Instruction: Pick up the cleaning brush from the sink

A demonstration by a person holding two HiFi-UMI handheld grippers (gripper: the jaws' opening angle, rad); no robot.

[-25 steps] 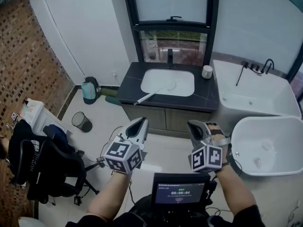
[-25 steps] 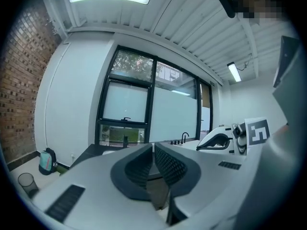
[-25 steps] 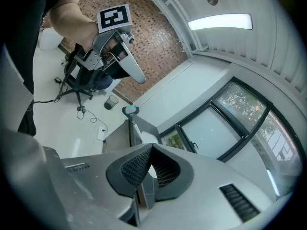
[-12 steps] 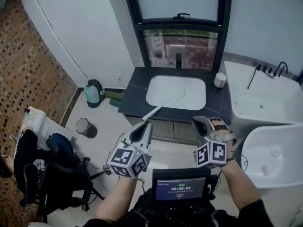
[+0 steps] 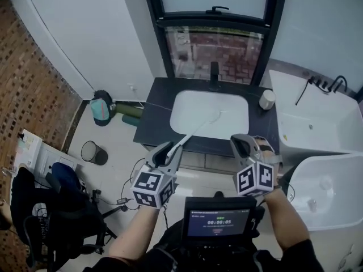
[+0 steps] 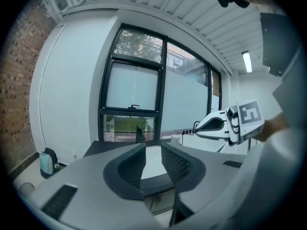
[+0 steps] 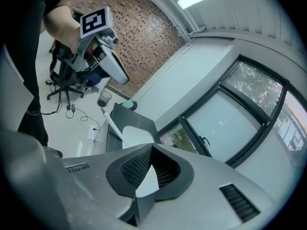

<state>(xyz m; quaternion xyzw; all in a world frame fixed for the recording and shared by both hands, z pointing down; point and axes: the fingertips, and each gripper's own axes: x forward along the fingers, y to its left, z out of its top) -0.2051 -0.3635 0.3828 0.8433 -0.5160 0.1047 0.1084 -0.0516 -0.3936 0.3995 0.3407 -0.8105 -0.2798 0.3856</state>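
The slim, white, long-handled cleaning brush (image 5: 197,131) lies slantwise, head in the white rectangular sink (image 5: 229,102), handle jutting past the dark stone counter (image 5: 152,118). Both grippers have come nearer it. The left gripper (image 5: 168,150) has just been opening its jaws to a narrow, empty gap; the right gripper (image 5: 241,143) is pinched together.

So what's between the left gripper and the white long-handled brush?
Only air, in the head view: the left gripper, its empty jaws just opening, points at the white long-handled brush, whose handle overhangs the dark countertop towards it.

Head camera steeply down, all views share sink (image 5: 227,113)
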